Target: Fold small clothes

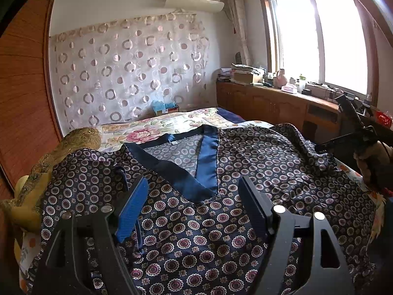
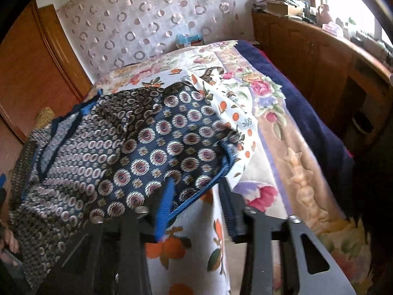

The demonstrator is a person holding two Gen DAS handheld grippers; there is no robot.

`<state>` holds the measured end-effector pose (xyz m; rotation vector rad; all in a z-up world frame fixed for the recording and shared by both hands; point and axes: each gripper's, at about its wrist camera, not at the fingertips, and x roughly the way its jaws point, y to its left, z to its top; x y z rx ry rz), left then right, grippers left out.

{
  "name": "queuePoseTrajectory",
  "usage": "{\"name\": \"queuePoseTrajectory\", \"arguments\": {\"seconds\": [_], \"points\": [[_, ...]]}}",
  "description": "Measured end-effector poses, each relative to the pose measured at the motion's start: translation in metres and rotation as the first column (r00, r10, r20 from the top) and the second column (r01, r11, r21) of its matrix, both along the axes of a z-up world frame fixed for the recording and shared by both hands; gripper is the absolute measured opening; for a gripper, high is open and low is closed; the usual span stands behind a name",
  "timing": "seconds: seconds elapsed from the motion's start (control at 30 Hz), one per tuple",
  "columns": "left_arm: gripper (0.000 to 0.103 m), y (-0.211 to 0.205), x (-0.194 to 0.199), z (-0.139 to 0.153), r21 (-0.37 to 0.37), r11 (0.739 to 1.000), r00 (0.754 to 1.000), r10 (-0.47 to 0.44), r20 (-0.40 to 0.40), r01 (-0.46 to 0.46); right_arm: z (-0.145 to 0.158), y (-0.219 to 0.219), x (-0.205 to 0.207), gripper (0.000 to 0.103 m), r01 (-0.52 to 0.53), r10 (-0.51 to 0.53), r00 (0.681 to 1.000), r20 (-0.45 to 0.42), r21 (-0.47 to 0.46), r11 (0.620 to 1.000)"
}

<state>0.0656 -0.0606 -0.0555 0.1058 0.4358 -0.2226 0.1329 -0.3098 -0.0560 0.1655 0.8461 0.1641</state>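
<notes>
A dark navy top with a small medallion print and a plain blue V-neck band (image 1: 206,162) lies spread on the bed. My left gripper (image 1: 194,191) is open just above its chest, below the neckline, holding nothing. My right gripper (image 2: 196,191) is open; the sleeve edge of the top (image 2: 172,147) drapes over its left finger (image 2: 164,209). In the left wrist view the right gripper (image 1: 343,145) is at the top's right sleeve.
The bed has a floral quilt (image 2: 270,103) and a sheet printed with oranges (image 2: 186,241). A yellow-brown cushion (image 1: 49,162) lies at the left. A wooden cabinet with clutter (image 1: 282,98) runs under the window. A wooden wardrobe (image 1: 22,86) stands at the left.
</notes>
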Motion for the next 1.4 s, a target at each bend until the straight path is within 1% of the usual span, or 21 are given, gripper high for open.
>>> {"name": "queuePoseTrajectory", "arguments": {"seconds": [0.03, 0.07, 0.1, 0.17, 0.27, 0.33, 0.53, 0.63, 0.73, 0.8, 0.83, 0.87, 0.93, 0.97, 1.03, 1.1, 1.2, 1.3, 1.4], "points": [[0.077, 0.0, 0.001, 0.0, 0.0, 1.0, 1.0, -0.001, -0.002, 0.001, 0.001, 0.002, 0.003, 0.021, -0.011, 0.011, 1.0, 0.007, -0.007, 1.0], [0.077, 0.0, 0.001, 0.0, 0.001, 1.0, 1.0, 0.0, -0.003, 0.0, 0.002, 0.005, 0.004, 0.014, -0.008, 0.009, 1.0, 0.013, -0.032, 0.999], [0.077, 0.0, 0.001, 0.0, 0.0, 1.0, 1.0, 0.0, -0.002, 0.0, 0.003, 0.009, 0.006, 0.011, -0.003, 0.004, 1.0, 0.02, -0.064, 0.998], [0.077, 0.0, 0.001, 0.0, 0.0, 1.0, 1.0, 0.0, -0.001, 0.0, 0.007, 0.018, 0.007, 0.007, -0.026, 0.03, 0.999, 0.037, -0.101, 0.995], [0.077, 0.0, 0.001, 0.0, 0.001, 1.0, 1.0, -0.001, -0.002, 0.001, 0.016, 0.035, 0.004, 0.005, -0.054, 0.065, 0.996, 0.068, -0.151, 0.987], [0.077, 0.0, 0.001, 0.0, 0.001, 1.0, 1.0, -0.001, -0.003, 0.001, 0.024, 0.046, 0.002, 0.005, -0.078, 0.094, 0.991, 0.096, -0.157, 0.984], [0.077, 0.001, 0.0, 0.0, -0.002, 1.0, 1.0, 0.001, -0.002, -0.001, 0.054, 0.089, -0.005, 0.005, -0.168, 0.192, 0.965, 0.181, -0.141, 0.976], [0.077, 0.001, 0.0, 0.0, -0.002, 1.0, 1.0, 0.0, -0.003, 0.0, 0.066, 0.113, -0.008, 0.005, -0.227, 0.25, 0.947, 0.203, -0.128, 0.965], [0.077, 0.002, 0.0, 0.0, -0.003, 1.0, 1.0, 0.001, -0.004, -0.001, 0.073, 0.131, -0.011, 0.005, -0.256, 0.278, 0.939, 0.202, -0.129, 0.958], [0.077, 0.002, 0.0, 0.0, -0.004, 1.0, 1.0, 0.001, -0.004, -0.001, 0.075, 0.137, -0.013, 0.016, -0.263, 0.285, 0.937, 0.202, -0.13, 0.956], [0.077, 0.002, 0.0, 0.0, -0.003, 1.0, 1.0, 0.001, -0.004, -0.001, 0.076, 0.136, -0.015, 0.027, -0.261, 0.285, 0.936, 0.207, -0.134, 0.956], [0.077, 0.002, 0.0, 0.0, -0.003, 1.0, 1.0, 0.001, -0.004, -0.001, 0.076, 0.135, -0.017, 0.036, -0.267, 0.29, 0.933, 0.214, -0.132, 0.955], [0.077, 0.002, 0.0, 0.0, -0.003, 1.0, 1.0, 0.001, -0.004, -0.001, 0.073, 0.126, -0.018, 0.039, -0.273, 0.299, 0.926, 0.233, -0.137, 0.952], [0.077, 0.002, 0.0, 0.0, -0.002, 1.0, 1.0, 0.001, -0.004, -0.001, 0.071, 0.122, -0.019, 0.042, -0.257, 0.288, 0.929, 0.234, -0.156, 0.954], [0.077, 0.002, 0.0, 0.0, -0.002, 1.0, 1.0, 0.001, -0.005, -0.001, 0.063, 0.122, -0.011, 0.043, -0.228, 0.266, 0.94, 0.215, -0.182, 0.956], [0.077, 0.003, 0.0, 0.0, -0.004, 1.0, 1.0, 0.0, -0.009, 0.0, 0.051, 0.118, -0.005, 0.043, -0.218, 0.255, 0.95, 0.179, -0.199, 0.955], [0.077, 0.004, 0.001, -0.002, -0.012, 1.0, 1.0, -0.005, -0.023, 0.005, 0.025, 0.109, 0.004, 0.043, -0.202, 0.232, 0.966, 0.115, -0.23, 0.952], [0.077, 0.007, 0.003, -0.005, -0.027, 1.0, 0.999, -0.01, -0.044, 0.009, 0.004, 0.105, 0.013, 0.043, -0.199, 0.218, 0.974, 0.06, -0.234, 0.952], [0.077, 0.013, 0.004, -0.006, -0.032, 0.999, 0.999, -0.014, -0.051, 0.012, -0.009, 0.102, 0.021, 0.043, -0.197, 0.208, 0.978, 0.027, -0.233, 0.952]]}}
